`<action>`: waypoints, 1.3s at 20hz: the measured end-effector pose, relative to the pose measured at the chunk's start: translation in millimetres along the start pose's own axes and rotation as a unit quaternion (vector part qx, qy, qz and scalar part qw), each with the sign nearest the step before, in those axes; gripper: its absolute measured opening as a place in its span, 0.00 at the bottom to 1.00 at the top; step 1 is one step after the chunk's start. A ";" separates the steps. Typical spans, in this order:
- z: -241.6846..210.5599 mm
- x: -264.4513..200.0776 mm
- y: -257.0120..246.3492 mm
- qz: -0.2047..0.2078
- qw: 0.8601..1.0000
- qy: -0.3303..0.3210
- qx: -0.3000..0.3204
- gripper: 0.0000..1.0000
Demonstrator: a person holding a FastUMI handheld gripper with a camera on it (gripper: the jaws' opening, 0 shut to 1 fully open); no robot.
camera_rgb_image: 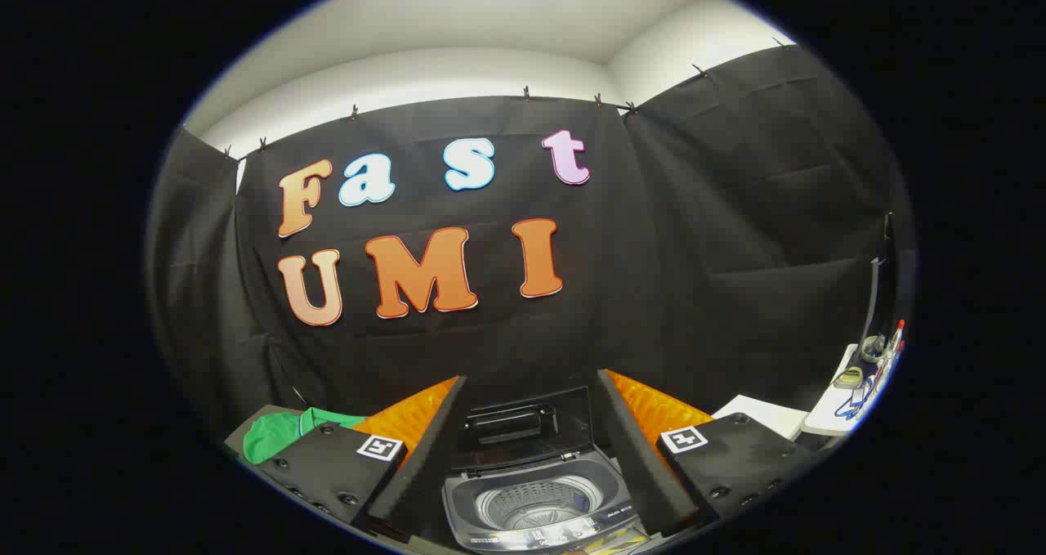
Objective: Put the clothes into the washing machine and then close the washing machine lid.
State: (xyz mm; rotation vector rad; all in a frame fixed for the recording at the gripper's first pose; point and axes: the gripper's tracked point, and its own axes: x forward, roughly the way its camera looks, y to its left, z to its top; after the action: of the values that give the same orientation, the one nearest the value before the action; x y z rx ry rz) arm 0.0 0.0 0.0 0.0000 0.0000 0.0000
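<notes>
currently: gripper (531, 449) fingers spread apart, holding nothing. washing machine (539, 502) between them, lid (515, 428) raised, drum bare. green garment (274, 434) off to the left (untouched); swing there, pinch a thick fold.

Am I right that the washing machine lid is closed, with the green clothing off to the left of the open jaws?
Not quite: in the gripper view the washing machine lid stands open, showing the drum. The green clothing does lie left of the open gripper jaws.
</notes>
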 end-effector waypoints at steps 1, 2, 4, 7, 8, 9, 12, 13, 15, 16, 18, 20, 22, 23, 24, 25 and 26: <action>0.2 0.4 0.1 0.000 1.000 0.000 0.000 0.99; 0.2 0.3 -1.5 -0.001 1.000 0.001 0.000 0.99; 0.8 0.9 -3.2 -0.003 1.000 0.005 0.001 0.99; 2.5 2.0 -6.3 -0.005 1.000 0.005 0.003 0.99; 5.0 2.5 -6.2 -0.006 1.000 0.003 0.004 0.99; 6.0 2.4 -7.0 -0.006 1.000 0.002 0.004 0.99; 7.1 5.1 -9.9 -0.010 1.000 -0.001 0.005 0.99; 7.1 5.2 -10.9 -0.011 1.000 0.000 0.005 0.99; 6.0 7.3 -11.4 -0.012 1.000 0.004 0.008 0.99; 3.2 8.1 -11.4 -0.012 1.000 0.006 0.009 0.99; -0.5 10.6 -10.7 -0.012 1.000 0.012 0.010 0.99; -3.0 12.8 -5.0 -0.007 1.000 0.018 0.008 0.99; -8.1 15.5 0.8 -0.001 1.000 0.025 0.005 0.99; -10.6 17.0 4.8 0.003 1.000 0.029 0.004 0.99; -13.5 19.4 9.4 0.007 0.999 0.033 0.003 0.99; -16.1 20.4 14.5 0.013 0.999 0.037 0.001 0.99; -18.6 21.8 20.8 0.019 0.999 0.041 -0.001 0.99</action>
State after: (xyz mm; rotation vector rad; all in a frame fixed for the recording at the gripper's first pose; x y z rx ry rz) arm 21.8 20.8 -18.6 -0.0024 0.0822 0.0381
